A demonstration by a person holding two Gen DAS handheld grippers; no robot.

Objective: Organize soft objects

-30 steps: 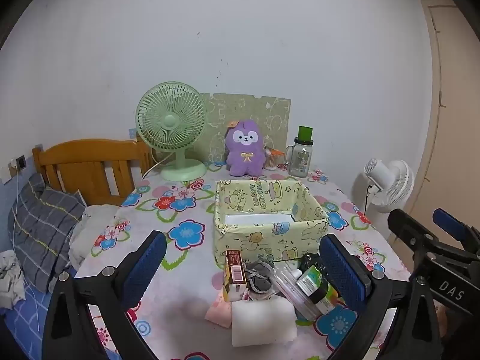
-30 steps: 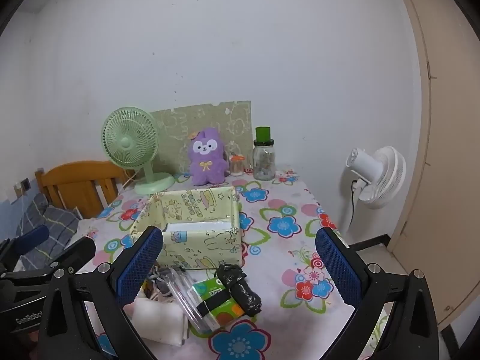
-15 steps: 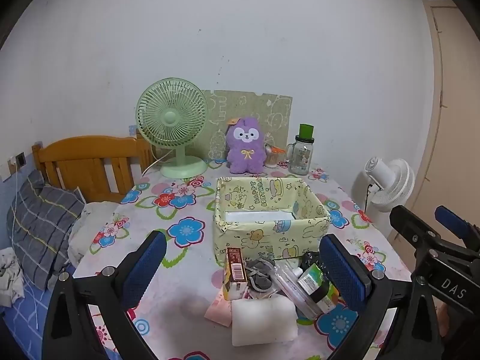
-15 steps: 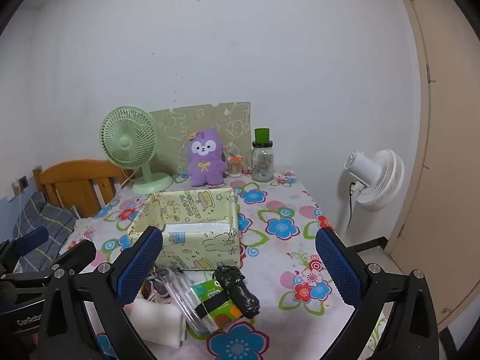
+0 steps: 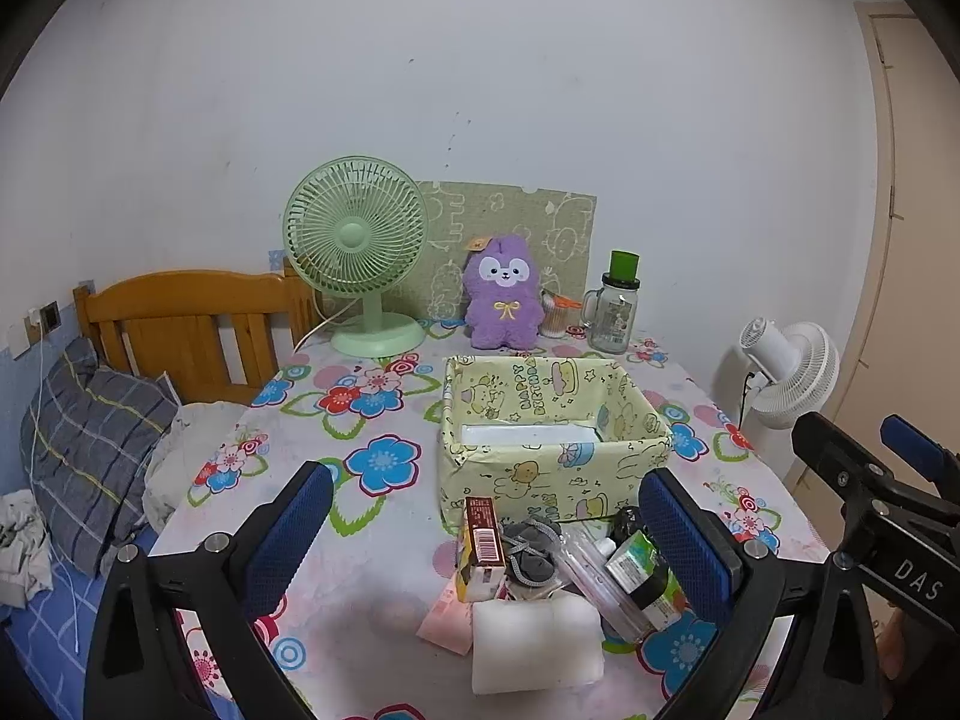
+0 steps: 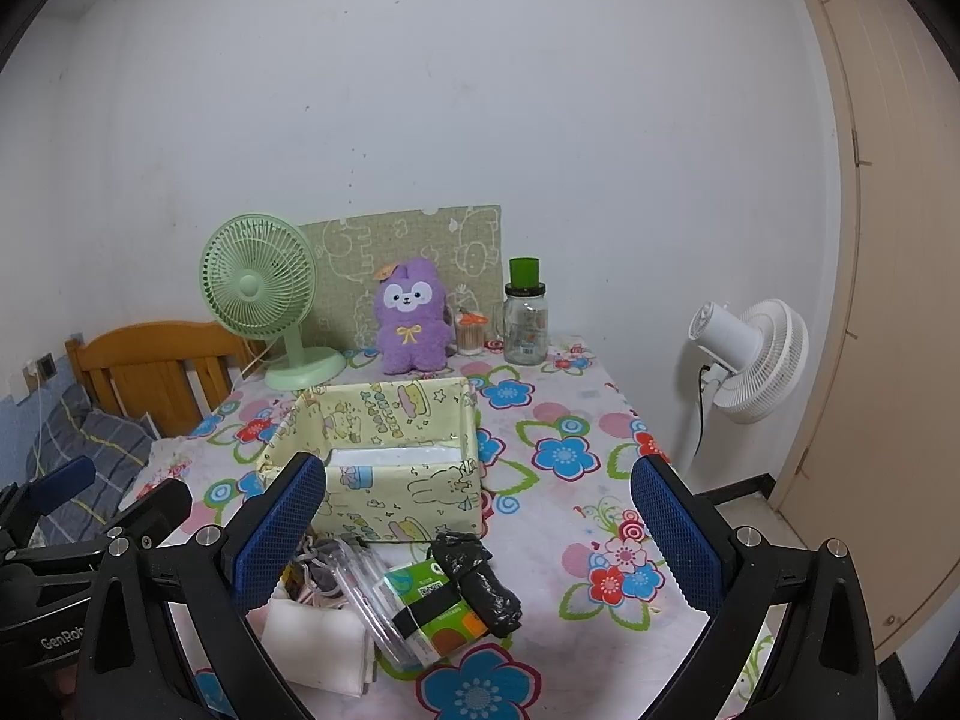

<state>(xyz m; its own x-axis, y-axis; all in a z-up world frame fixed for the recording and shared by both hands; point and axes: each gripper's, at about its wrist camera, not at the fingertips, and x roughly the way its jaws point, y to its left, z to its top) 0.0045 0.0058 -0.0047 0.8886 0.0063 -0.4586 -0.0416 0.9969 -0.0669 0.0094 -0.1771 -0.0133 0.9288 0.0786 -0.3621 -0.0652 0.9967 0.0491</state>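
A yellow patterned box [image 5: 552,426] [image 6: 390,450] stands mid-table on the flowered cloth. In front of it lies a pile: a white sponge block [image 5: 534,642] [image 6: 315,642], a grey cloth bundle [image 5: 531,552], a brown carton [image 5: 480,546], a clear plastic case [image 6: 366,594], a green packet [image 6: 432,606] and a black wrapped lump [image 6: 477,582]. A purple plush toy [image 5: 501,300] [image 6: 411,315] sits at the back. My left gripper [image 5: 486,546] hangs open above the pile. My right gripper [image 6: 474,534] is open too, holding nothing.
A green desk fan [image 5: 357,252], a glass jar with a green lid [image 5: 615,312] and a small cup stand at the back edge. A wooden headboard [image 5: 180,318] and bedding lie left of the table. A white floor fan [image 6: 750,360] and a door [image 6: 888,300] are right.
Both grippers have drifted slightly; the box and pile sit a little lower in the views. Nothing was grasped or moved.
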